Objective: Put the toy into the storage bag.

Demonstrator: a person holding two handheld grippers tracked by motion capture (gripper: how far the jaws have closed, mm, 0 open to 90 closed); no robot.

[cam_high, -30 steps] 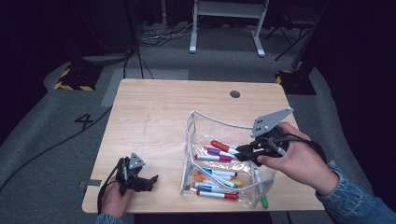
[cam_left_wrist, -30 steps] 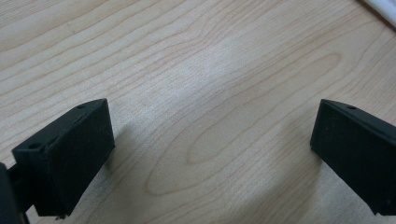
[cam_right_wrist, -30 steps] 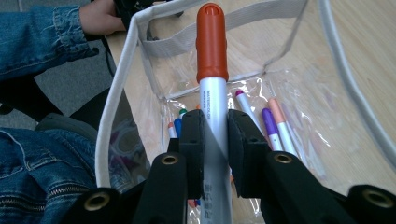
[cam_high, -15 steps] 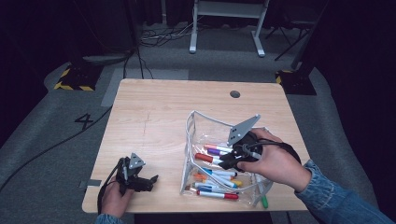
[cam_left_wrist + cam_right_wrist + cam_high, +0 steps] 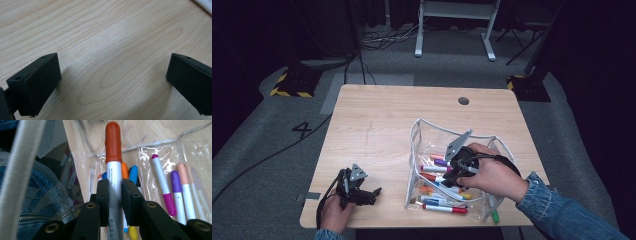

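A clear plastic pouch (image 5: 419,150) with a white zip rim stands open on the wooden table (image 5: 382,125), with several coloured markers (image 5: 439,202) inside. My right gripper (image 5: 451,175) reaches into the pouch. In the right gripper view it (image 5: 115,192) is shut on a white marker with an orange-red cap (image 5: 113,142), which points away above the other markers (image 5: 162,182). My left gripper (image 5: 373,192) rests at the table's front left, open, with bare wood between its jaws (image 5: 112,75).
A round cable hole (image 5: 463,100) sits near the table's far edge. A green-tipped marker (image 5: 495,216) lies by the pouch's front right corner. Metal stand legs (image 5: 452,30) and cables lie on the grey floor behind the table.
My right hand has moved left and down, bringing its gripper deeper into the pouch among the markers. The left hand and its gripper have stayed put.
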